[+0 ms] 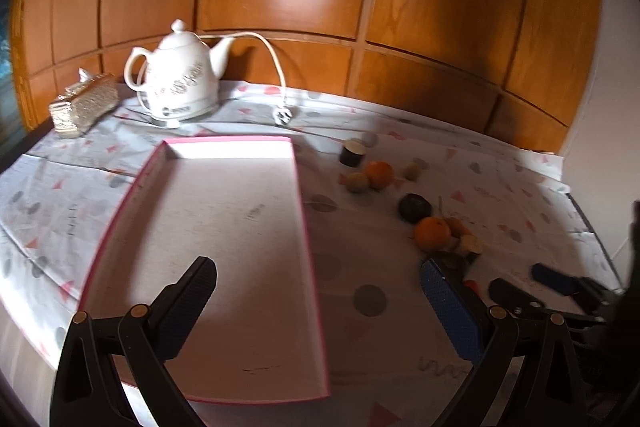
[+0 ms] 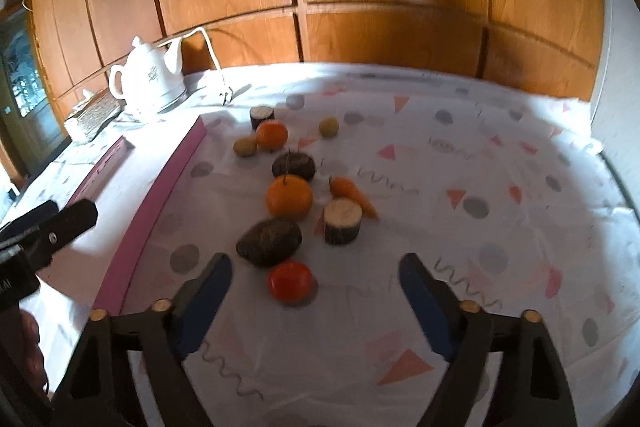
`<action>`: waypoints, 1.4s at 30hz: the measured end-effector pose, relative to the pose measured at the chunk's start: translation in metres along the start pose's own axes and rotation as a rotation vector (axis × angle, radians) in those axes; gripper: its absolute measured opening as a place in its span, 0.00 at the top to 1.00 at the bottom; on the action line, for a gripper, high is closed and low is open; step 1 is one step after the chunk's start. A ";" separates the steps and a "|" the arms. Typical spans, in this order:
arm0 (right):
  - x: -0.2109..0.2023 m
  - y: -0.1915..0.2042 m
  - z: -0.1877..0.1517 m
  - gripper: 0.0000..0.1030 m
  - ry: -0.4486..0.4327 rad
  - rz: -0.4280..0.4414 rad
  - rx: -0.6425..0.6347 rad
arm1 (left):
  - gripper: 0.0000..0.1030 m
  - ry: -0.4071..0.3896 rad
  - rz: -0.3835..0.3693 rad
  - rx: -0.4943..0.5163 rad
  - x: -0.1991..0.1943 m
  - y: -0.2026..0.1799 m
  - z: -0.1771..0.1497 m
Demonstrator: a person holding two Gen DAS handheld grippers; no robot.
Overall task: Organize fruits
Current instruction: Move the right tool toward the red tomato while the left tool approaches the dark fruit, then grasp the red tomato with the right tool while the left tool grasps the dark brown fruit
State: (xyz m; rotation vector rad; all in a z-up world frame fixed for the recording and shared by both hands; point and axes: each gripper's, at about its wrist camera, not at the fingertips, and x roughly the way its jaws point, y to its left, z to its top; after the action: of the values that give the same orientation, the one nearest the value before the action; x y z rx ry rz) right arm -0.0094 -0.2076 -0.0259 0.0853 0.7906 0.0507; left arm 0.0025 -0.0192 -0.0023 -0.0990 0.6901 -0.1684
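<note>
While the right claw (image 2: 316, 283) hangs part open over the patterned surface (image 2: 500, 187), a red tomato (image 2: 291, 280) lies untouched between its jaws, a dark avocado (image 2: 269, 240) just beyond. Holding nothing, the left claw (image 1: 318, 291) gapes wide above the empty pink tray (image 1: 240, 227); 2 oranges (image 2: 289, 196) sit farther back.

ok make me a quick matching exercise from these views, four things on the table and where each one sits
Things:
1. red tomato
2. white kettle
3. pink tray
4. carrot

Places:
a. far left, by the wood panelling
b. nearest the right gripper, just ahead of its open jaws
c. left of the fruit, nothing in it
d. touching the near cut log piece

Pairs: 1-b, 2-a, 3-c, 4-d
</note>
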 end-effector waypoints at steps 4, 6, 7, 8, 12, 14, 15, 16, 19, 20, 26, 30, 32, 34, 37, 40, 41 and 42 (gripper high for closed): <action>0.010 -0.008 -0.005 0.41 0.063 0.034 0.007 | 0.00 0.006 -0.034 0.020 0.001 -0.005 -0.001; 0.014 -0.006 -0.006 0.55 0.069 0.049 -0.009 | 0.00 0.004 -0.043 0.030 0.001 -0.008 -0.001; 0.017 -0.005 -0.007 0.56 0.079 0.057 -0.019 | 0.00 0.008 -0.051 0.035 0.002 -0.009 -0.001; 0.020 -0.005 -0.008 0.57 0.087 0.071 -0.022 | 0.00 0.015 -0.058 0.037 0.003 -0.010 0.000; 0.032 0.006 -0.013 0.62 0.112 0.093 -0.075 | 0.01 0.028 -0.079 0.041 0.007 -0.014 0.006; 0.038 0.012 -0.015 0.62 0.117 0.087 -0.099 | 0.01 0.034 -0.092 0.067 0.009 -0.019 0.008; 0.041 0.013 -0.017 0.65 0.117 0.080 -0.108 | 0.01 0.033 -0.091 0.086 0.010 -0.022 0.009; 0.044 0.014 -0.018 0.67 0.119 0.070 -0.110 | 0.01 0.036 -0.094 0.101 0.012 -0.024 0.010; 0.046 0.010 -0.018 0.71 0.104 0.052 -0.100 | 0.01 0.052 -0.116 0.130 0.019 -0.032 0.010; 0.046 0.008 -0.018 0.71 0.100 0.046 -0.099 | 0.01 0.063 -0.126 0.137 0.023 -0.035 0.011; 0.043 -0.018 -0.015 0.71 0.076 -0.041 -0.030 | 0.07 0.135 -0.177 0.166 0.050 -0.054 0.007; 0.045 -0.034 -0.014 0.71 0.069 -0.106 0.000 | 0.14 0.202 -0.209 0.180 0.073 -0.066 0.002; 0.045 -0.039 -0.014 0.71 0.064 -0.113 0.007 | 0.15 0.224 -0.220 0.182 0.082 -0.072 0.000; 0.046 -0.042 -0.014 0.69 0.059 -0.114 0.004 | 0.18 0.238 -0.219 0.189 0.090 -0.078 -0.003; 0.046 -0.044 -0.014 0.63 0.054 -0.106 0.003 | 0.22 0.253 -0.230 0.195 0.097 -0.084 -0.006; 0.047 -0.044 -0.014 0.58 0.055 -0.098 -0.010 | 0.26 0.260 -0.227 0.219 0.104 -0.091 -0.010; 0.047 -0.044 -0.013 0.57 0.055 -0.100 -0.015 | 0.27 0.260 -0.233 0.216 0.105 -0.092 -0.010; 0.047 -0.043 -0.013 0.57 0.056 -0.101 -0.020 | 0.27 0.259 -0.236 0.213 0.106 -0.092 -0.011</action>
State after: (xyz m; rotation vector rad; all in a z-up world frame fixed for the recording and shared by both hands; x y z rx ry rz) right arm 0.0153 -0.2464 -0.0726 0.0247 0.8494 -0.0349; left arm 0.0651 -0.1297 -0.0634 0.0474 0.9139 -0.4861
